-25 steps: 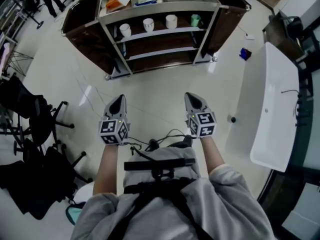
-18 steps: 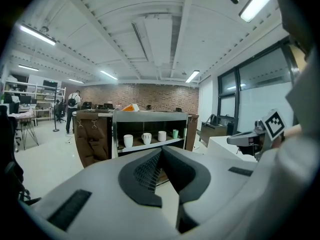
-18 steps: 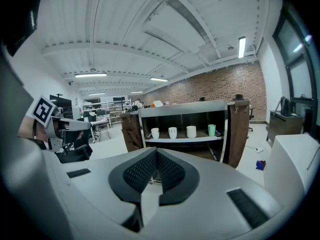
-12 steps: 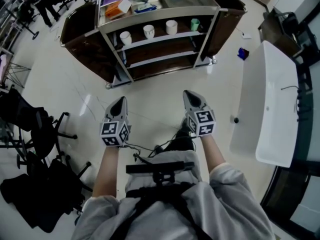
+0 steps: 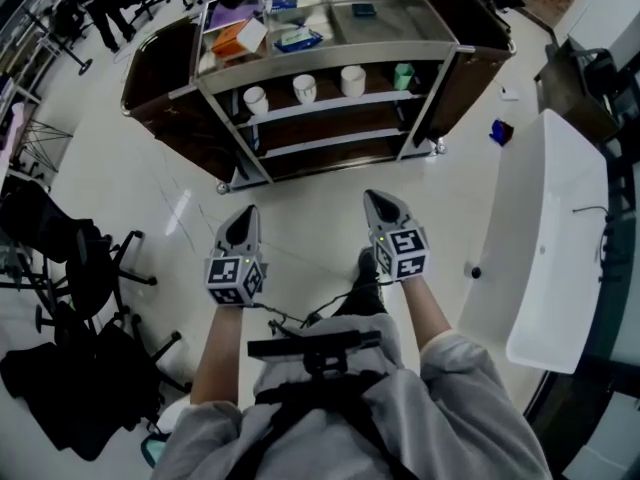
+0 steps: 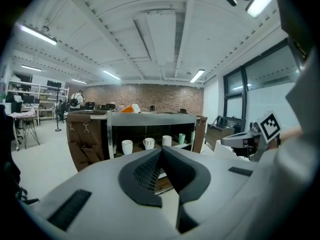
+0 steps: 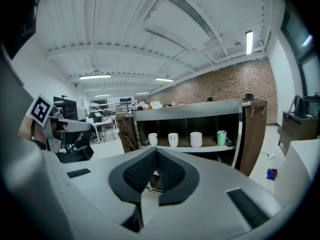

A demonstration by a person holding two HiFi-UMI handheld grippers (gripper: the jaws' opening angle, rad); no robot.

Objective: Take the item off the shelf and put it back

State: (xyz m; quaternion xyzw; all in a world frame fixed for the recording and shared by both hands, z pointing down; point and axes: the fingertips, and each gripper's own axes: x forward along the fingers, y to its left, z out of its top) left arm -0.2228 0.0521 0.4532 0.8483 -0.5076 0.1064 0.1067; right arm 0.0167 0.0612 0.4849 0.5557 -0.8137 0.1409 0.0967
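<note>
Your left claw (image 5: 246,214) and right claw (image 5: 376,198) are both pinched closed on nothing, aimed from well back at the shelf (image 5: 330,105), since the cups (image 5: 304,88) you need sit untouched in a row there.

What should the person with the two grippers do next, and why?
Probably step closer to the shelf. The left gripper and right gripper hang over the floor, well short of the cups on its upper board. Both pairs of jaws are together and empty, so one would then need to open.
</note>
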